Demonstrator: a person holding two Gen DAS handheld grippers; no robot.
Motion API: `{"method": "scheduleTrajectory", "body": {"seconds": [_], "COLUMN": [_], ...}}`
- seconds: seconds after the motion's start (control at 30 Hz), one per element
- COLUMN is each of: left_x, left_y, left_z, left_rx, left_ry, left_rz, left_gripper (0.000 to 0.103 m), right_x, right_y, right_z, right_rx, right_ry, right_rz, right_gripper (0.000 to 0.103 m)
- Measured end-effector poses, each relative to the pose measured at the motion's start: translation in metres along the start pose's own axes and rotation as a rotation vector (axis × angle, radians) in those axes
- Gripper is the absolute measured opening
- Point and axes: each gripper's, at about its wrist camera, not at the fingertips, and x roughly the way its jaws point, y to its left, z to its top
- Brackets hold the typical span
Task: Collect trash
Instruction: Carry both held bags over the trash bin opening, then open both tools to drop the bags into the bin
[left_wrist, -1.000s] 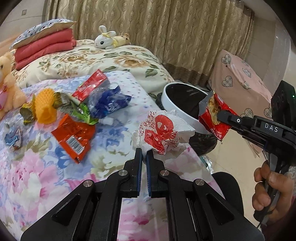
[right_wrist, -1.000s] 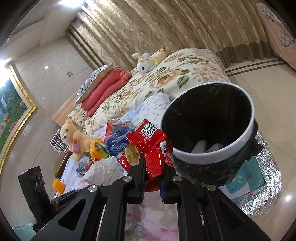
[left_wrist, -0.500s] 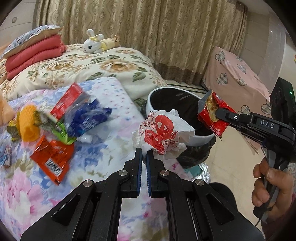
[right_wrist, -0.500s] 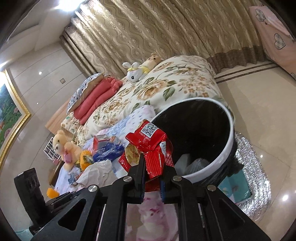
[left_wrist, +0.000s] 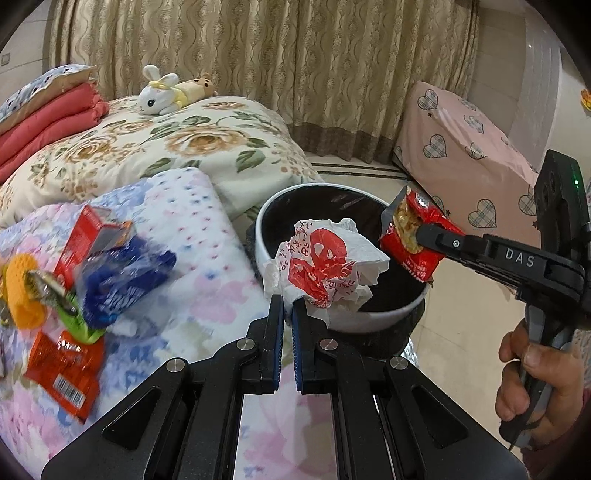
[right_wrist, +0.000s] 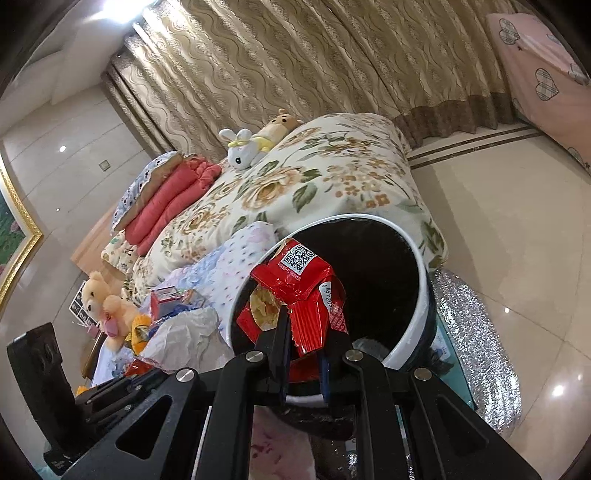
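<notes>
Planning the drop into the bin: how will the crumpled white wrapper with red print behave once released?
The wrapper looks thin and crumpled, so probably very light and floppy. It may flutter rather than drop straight. It shouldn't roll.

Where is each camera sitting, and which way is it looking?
Left wrist: on the left gripper, looking over the bed at the trash bin; its jaws pinch a crumpled white wrapper; a hand shows.
Right wrist: on the right gripper, facing into the bin, clamping a red snack packet.
Shared: bin, both wrappers, plush rabbit.
</notes>
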Motion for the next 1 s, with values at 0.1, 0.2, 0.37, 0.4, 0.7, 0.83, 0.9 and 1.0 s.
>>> {"method": "scheduleTrajectory", "body": {"seconds": [0.1, 0.2, 0.37, 0.4, 0.7, 0.83, 0.9, 1.0], "left_x": [0.006, 0.012, 0.021, 0.023, 0.034, 0.031, 0.027, 0.023], "left_y": [-0.003, -0.006, -0.009, -0.009, -0.012, -0.010, -0.008, -0.004], "left_z": [0.005, 0.010, 0.014, 0.014, 0.018, 0.015, 0.012, 0.007], "left_rx": [0.009, 0.017, 0.024, 0.025, 0.018, 0.000, -0.007, -0.026], "left_ry": [0.002, 0.006, 0.017, 0.019, 0.039, 0.030, 0.019, 0.022], "left_rz": [0.000, 0.001, 0.000, 0.000, -0.011, -0.010, -0.004, -0.006], "left_gripper": [0.004, 0.004, 0.004, 0.004, 0.008, 0.043, 0.048, 0.048], "right_x": [0.005, 0.009, 0.014, 0.015, 0.023, 0.023, 0.020, 0.019], "right_y": [-0.004, -0.008, -0.011, -0.012, -0.016, -0.017, -0.015, -0.013], "right_z": [0.002, 0.004, 0.006, 0.007, 0.013, 0.013, 0.011, 0.010], "right_rx": [0.003, 0.005, 0.006, 0.006, 0.020, 0.028, 0.026, 0.029], "right_ry": [0.007, 0.015, 0.027, 0.028, 0.050, 0.044, 0.042, 0.040], "right_rz": [-0.009, -0.014, -0.023, -0.024, -0.044, -0.041, -0.041, -0.038], "right_gripper": [0.012, 0.012, 0.012, 0.012, 0.031, 0.051, 0.051, 0.052]}}
